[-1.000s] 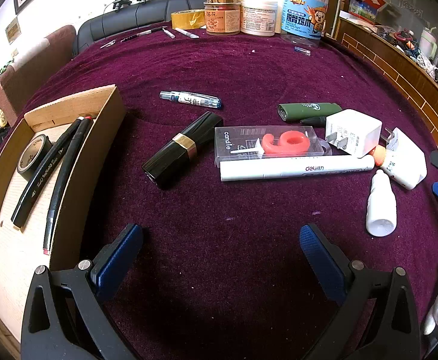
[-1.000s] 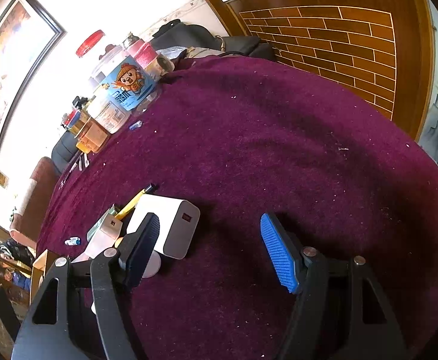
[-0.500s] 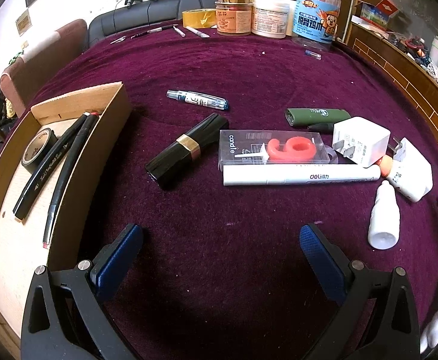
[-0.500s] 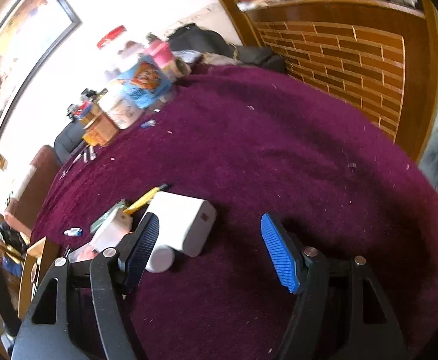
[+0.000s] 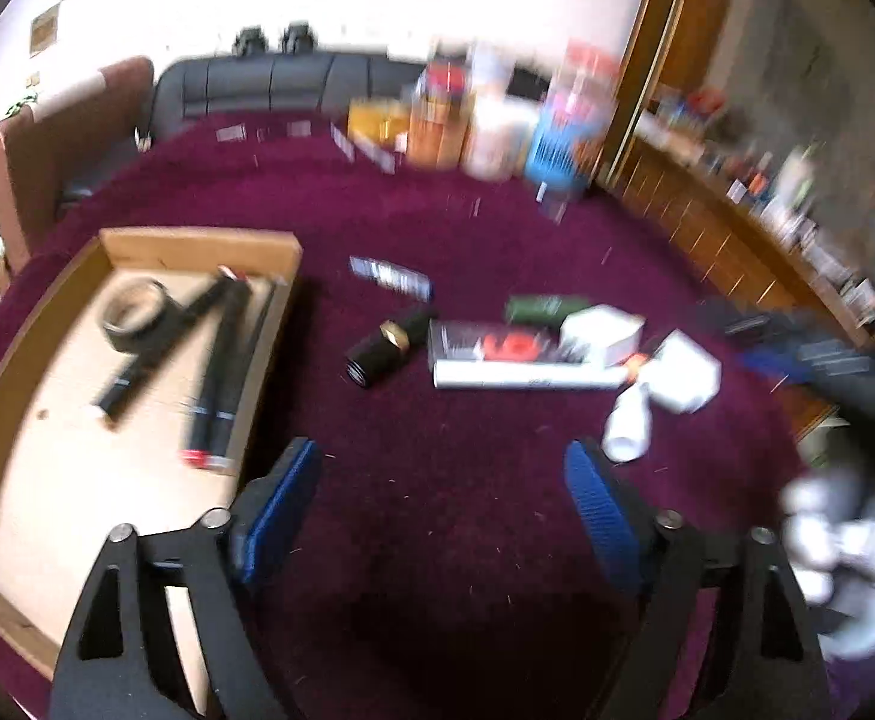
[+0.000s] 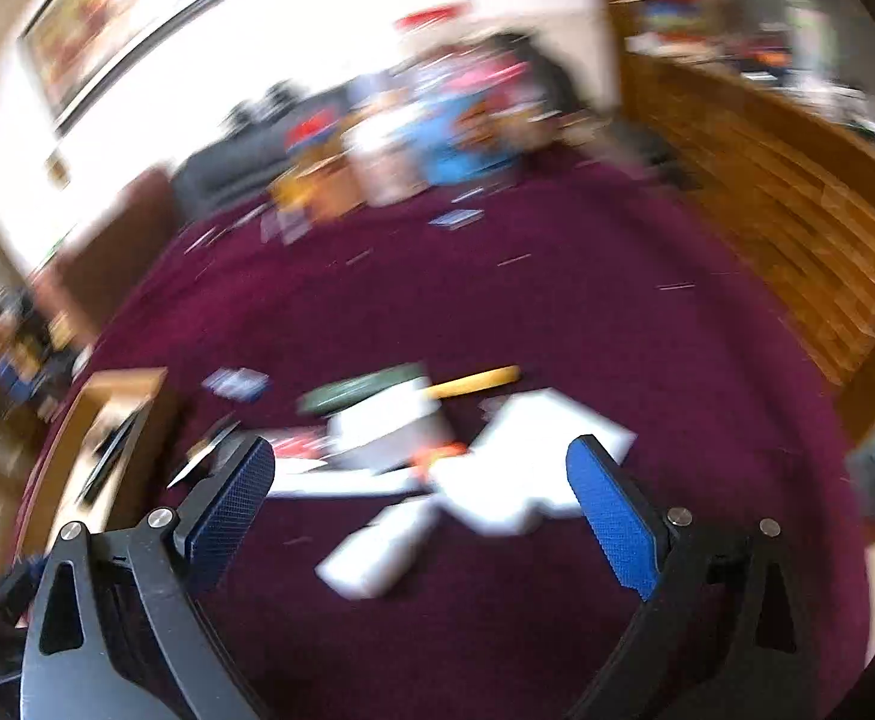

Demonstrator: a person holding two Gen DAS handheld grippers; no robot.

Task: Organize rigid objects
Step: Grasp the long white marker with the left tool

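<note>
**Desk clutter on maroon cloth, both grippers empty**

Left wrist view only: wooden tray (image 5: 137, 243) at left, holding a tape roll (image 5: 132, 313) and several black pens (image 5: 221, 372); a black tube with a gold band (image 5: 384, 347) just right of the tray.

Right wrist view only: a yellow pencil (image 6: 476, 380) behind the white charger (image 6: 386, 429).

Both views: green case (image 5: 545, 307), white marker (image 5: 521, 374), white dropper bottle (image 5: 628, 426), all loose on the cloth, well apart from the tray.

Left gripper (image 5: 440, 510): jaws wide but closing, nothing between them. Right gripper (image 6: 419, 504): jaws opening, nothing gripped.

Change since earlier frames: both cameras sit higher and show more of the cloth; the right view has rolled level, and the objects have not shifted.

Writing: blurred now, unreadable.
</note>
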